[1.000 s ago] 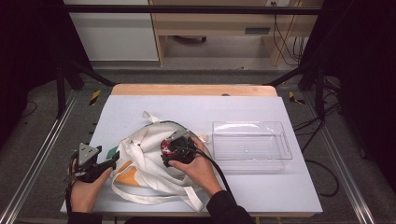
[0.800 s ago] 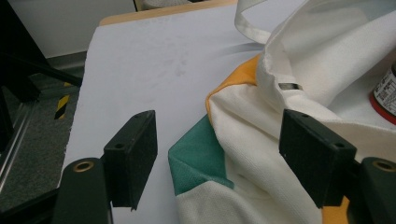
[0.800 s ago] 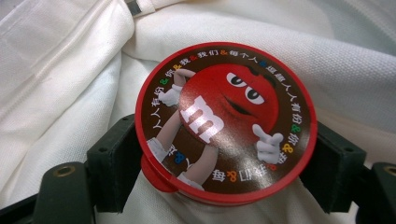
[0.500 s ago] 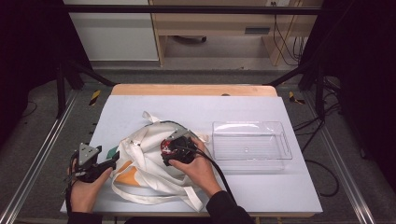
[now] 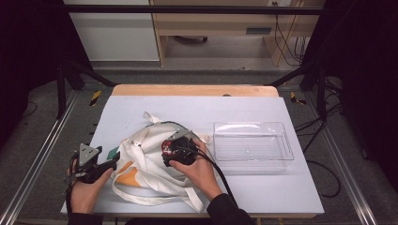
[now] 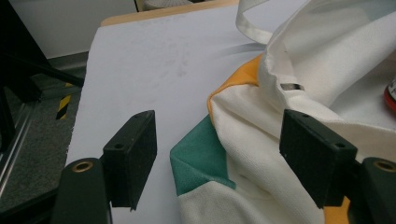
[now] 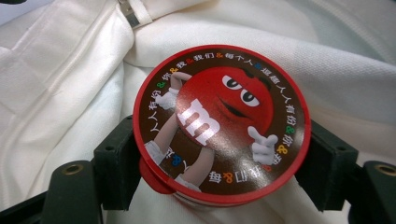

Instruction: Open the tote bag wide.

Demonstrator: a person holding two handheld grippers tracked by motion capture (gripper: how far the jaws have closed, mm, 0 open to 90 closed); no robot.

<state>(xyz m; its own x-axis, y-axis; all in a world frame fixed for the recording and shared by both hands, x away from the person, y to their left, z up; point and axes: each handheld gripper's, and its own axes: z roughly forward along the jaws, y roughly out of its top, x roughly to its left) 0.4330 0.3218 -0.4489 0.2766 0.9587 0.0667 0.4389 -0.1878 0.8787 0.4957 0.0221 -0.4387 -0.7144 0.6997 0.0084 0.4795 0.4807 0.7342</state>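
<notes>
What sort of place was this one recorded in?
Probably a lab or workshop recording bay, not a home: a white-topped table inside a black metal frame, loose cables on the grey floor behind, and hazard-striped tape by the table's corner.

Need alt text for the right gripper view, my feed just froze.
The right claw grips a round red-rimmed candy tub by its sides, its lid showing a red cartoon character with a white "m". Behind it lies a crumpled white cloth bag.
</notes>
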